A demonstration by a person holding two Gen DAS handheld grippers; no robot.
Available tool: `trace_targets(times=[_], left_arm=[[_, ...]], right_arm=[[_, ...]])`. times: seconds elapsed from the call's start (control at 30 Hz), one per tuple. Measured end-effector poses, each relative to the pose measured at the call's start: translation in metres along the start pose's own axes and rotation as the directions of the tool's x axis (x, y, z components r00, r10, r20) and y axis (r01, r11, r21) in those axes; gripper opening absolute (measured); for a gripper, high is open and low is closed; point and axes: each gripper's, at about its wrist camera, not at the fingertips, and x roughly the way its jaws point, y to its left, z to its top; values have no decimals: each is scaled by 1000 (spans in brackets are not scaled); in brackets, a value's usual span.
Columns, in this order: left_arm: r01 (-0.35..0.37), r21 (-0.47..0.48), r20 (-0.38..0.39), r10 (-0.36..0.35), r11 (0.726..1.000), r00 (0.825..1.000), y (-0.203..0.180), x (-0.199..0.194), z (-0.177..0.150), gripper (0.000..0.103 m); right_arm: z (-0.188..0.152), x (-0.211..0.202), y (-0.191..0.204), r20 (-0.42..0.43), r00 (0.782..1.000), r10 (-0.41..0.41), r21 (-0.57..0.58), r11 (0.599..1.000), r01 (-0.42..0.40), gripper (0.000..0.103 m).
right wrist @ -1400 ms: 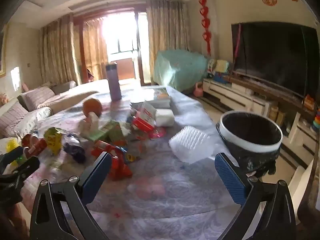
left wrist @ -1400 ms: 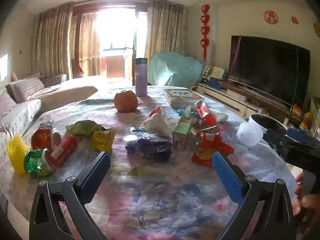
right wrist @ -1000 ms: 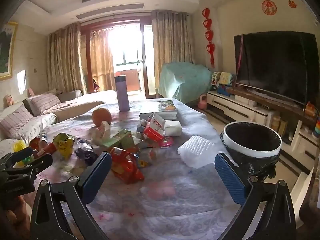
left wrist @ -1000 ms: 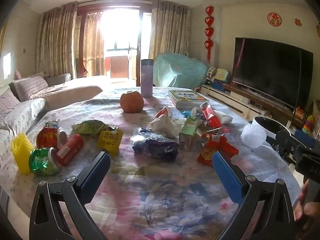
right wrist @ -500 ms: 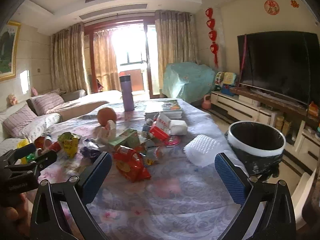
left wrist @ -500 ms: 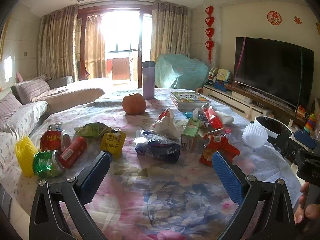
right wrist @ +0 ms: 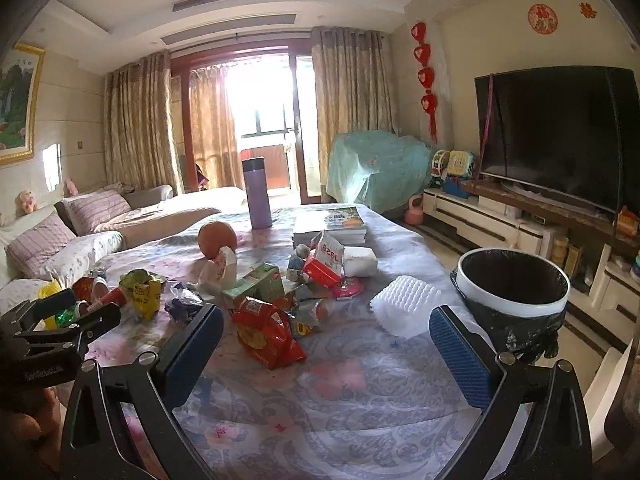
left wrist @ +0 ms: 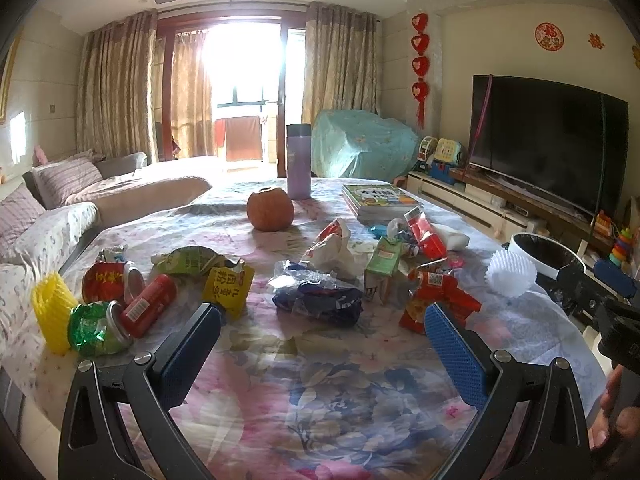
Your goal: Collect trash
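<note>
Both tongs are wide open and empty. The left tongs (left wrist: 320,344) and right tongs (right wrist: 326,344) hover over the near, bare part of the surface (left wrist: 340,400).

Change over the last second or so: both wrist views tilted up and pulled back a little, so the whole litter spread and more ceiling now sit in frame. Nothing on the surface has shifted. I read that as lining up, not grabbing yet, so no piece is collected.

Where the trash is:
- Red snack bag (right wrist: 266,338) is centre-frame in the right view, just past my left blade and nearest those tongs.
- White foam net (right wrist: 404,308) is right of centre, between the red bag and the bin.
- Dark blue wrapper (left wrist: 320,300) is mid-frame in the left view.
- Crushed cans, including the green can (left wrist: 94,330), are at lower left of the left view, with the yellow foam sleeve (left wrist: 52,312) beside them.

Bin (right wrist: 514,286) is at the right edge of the right view, off the surface and black-lined.

Likely first pick: the red bag, right tongs.
</note>
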Motion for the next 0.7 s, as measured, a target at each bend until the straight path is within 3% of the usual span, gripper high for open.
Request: trace_targets(times=[0.7], left_arm=[[-5,27,14,4,1000,1000,-6,-1,0,102]], right_arm=[[-2,-3,0,30,1000,-2,0,1000,2,103]])
